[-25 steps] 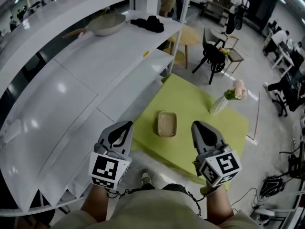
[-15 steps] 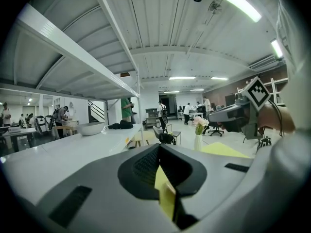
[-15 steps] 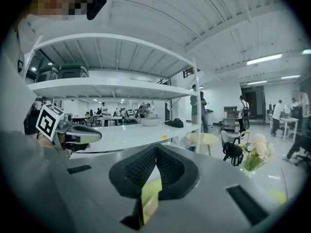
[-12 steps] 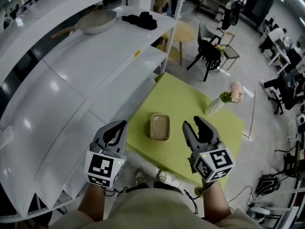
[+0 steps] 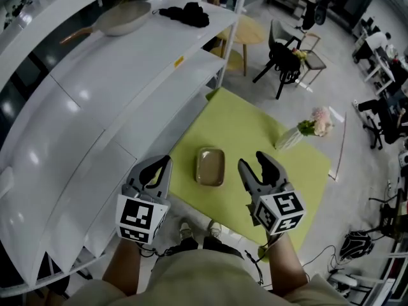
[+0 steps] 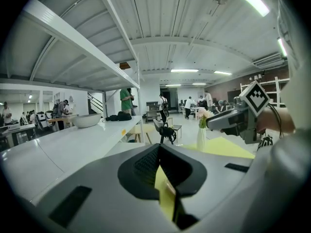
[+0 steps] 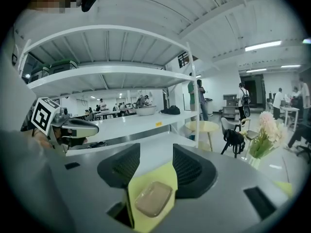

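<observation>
Nearest you, both grippers are out in front at about the same height, marker cubes toward you and fingers pointing away and down. Your forearms come up from the bottom edge of the head view, and your trousers cover the elbows.

Your left gripper (image 5: 159, 169) hangs over the white shelf's edge, just left of the yellow-green worktop (image 5: 255, 126). Its fingers are pressed together with nothing between them. Only a thin sliver of yellow-green shows past them in the left gripper view.

Your right gripper (image 5: 255, 164) is over the worktop's near part. Its fingers are spread wide and have hold of nothing. Look down that gap in the right gripper view and you see the tan tray (image 5: 210, 166) well below, untouched.

The tray lies flat and open side up on the near-left part of the worktop, between your two grippers. Its long axis runs away from you, leaning slightly left at the near end.

The right gripper covers part of the worktop's near edge, and what holds the worktop up is hidden.

Farther right, a vase of pink flowers (image 5: 305, 129) stands near the worktop's far edge.

Far off on the long white shelf (image 5: 127, 75) sit a pan (image 5: 121, 18) and a black bundle (image 5: 187, 14) that is too small to tell what it is.
</observation>
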Demonstrator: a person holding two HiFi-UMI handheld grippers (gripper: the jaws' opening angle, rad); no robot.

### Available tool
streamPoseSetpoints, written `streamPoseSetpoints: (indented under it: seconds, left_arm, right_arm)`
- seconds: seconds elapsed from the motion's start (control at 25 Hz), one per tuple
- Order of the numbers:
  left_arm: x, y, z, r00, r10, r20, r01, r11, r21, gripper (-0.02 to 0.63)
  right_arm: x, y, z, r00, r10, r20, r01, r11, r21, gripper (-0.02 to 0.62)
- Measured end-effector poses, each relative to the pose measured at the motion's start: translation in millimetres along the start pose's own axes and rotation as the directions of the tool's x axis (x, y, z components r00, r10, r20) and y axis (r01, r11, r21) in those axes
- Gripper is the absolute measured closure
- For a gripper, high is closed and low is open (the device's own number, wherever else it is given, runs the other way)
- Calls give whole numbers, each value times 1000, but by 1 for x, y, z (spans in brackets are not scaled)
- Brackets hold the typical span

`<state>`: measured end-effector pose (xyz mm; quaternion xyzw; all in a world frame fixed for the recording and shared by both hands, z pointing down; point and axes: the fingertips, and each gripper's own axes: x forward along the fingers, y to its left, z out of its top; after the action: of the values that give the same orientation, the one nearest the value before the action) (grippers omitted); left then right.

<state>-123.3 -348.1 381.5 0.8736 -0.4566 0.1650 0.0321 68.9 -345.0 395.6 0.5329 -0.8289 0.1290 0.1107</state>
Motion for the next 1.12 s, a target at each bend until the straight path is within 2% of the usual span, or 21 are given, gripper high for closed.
streamPoseSetpoints:
  seconds: [0.52, 0.84, 1.12]
  left_arm:
    - [65, -10, -65, 990, -50, -135, 49, 999, -11, 601]
    - [86, -17, -121, 966, -81, -244, 76, 997, -29, 601]
    - [101, -21, -163, 945, -111, -308, 95, 993, -64, 601]
  right_arm:
    - [66, -26, -100, 978, 56, -200, -44, 997, 61, 388]
    - [93, -31, -167, 944, 80, -319, -53, 994, 93, 394]
    - [113, -34, -220, 911, 101, -399, -52, 990, 133, 398]
